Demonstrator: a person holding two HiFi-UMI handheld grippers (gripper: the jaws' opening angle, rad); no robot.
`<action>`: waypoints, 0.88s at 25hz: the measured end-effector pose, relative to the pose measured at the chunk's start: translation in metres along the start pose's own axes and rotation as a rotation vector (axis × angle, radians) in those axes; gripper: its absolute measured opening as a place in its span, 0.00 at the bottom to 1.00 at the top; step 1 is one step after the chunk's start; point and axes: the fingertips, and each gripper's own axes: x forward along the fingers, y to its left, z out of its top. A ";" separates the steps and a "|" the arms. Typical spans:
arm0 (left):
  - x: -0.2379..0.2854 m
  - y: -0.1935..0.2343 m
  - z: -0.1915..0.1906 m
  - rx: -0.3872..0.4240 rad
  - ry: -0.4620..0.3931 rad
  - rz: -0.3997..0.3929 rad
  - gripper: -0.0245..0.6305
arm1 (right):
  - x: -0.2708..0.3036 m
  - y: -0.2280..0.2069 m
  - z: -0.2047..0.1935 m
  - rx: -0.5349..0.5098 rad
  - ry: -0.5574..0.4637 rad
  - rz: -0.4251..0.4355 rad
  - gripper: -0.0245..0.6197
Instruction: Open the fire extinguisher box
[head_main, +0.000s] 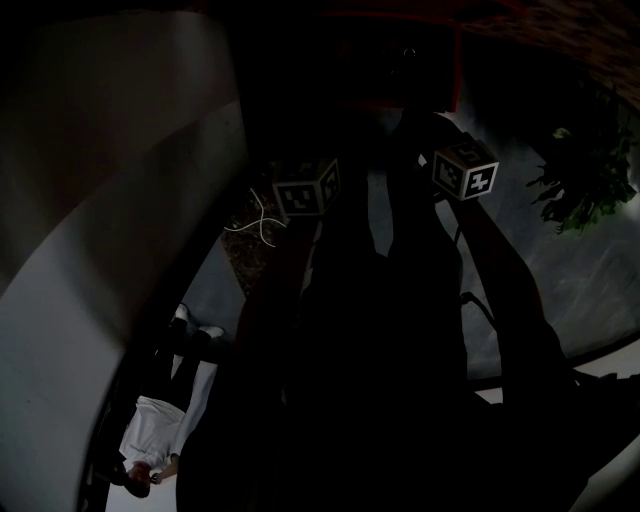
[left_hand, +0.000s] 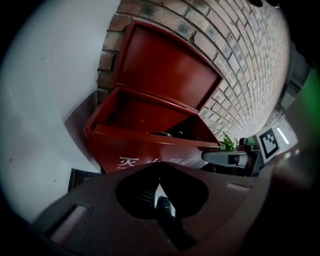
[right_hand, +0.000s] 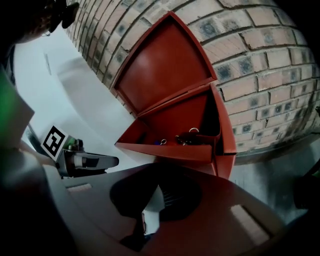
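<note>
The red fire extinguisher box (left_hand: 145, 147) stands against a brick wall, its lid (left_hand: 165, 65) raised and leaning back. From the right gripper view the box (right_hand: 172, 150) is open too, lid (right_hand: 165, 65) up, with dark extinguisher handles (right_hand: 190, 137) showing inside. My left gripper (left_hand: 157, 163) is shut and empty, a short way in front of the box. My right gripper (right_hand: 157, 165) also looks shut with nothing in it, just short of the box's front edge. The head view is very dark; only the two marker cubes (head_main: 308, 188) (head_main: 465, 168) show clearly.
A brick wall (right_hand: 260, 60) rises behind the box, with a white wall (left_hand: 45, 100) to its left. A green plant (head_main: 590, 180) stands to the right. A person in a white shirt (head_main: 150, 440) is at the lower left of the head view.
</note>
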 end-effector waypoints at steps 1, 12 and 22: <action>-0.001 -0.001 0.002 0.007 -0.004 -0.002 0.04 | 0.001 0.000 0.001 0.001 -0.003 -0.001 0.03; 0.006 -0.009 0.034 0.195 -0.020 0.018 0.04 | 0.003 -0.002 0.002 -0.020 0.031 0.008 0.03; 0.009 -0.009 0.037 0.191 -0.017 0.022 0.04 | 0.000 0.000 0.006 0.010 0.020 0.027 0.03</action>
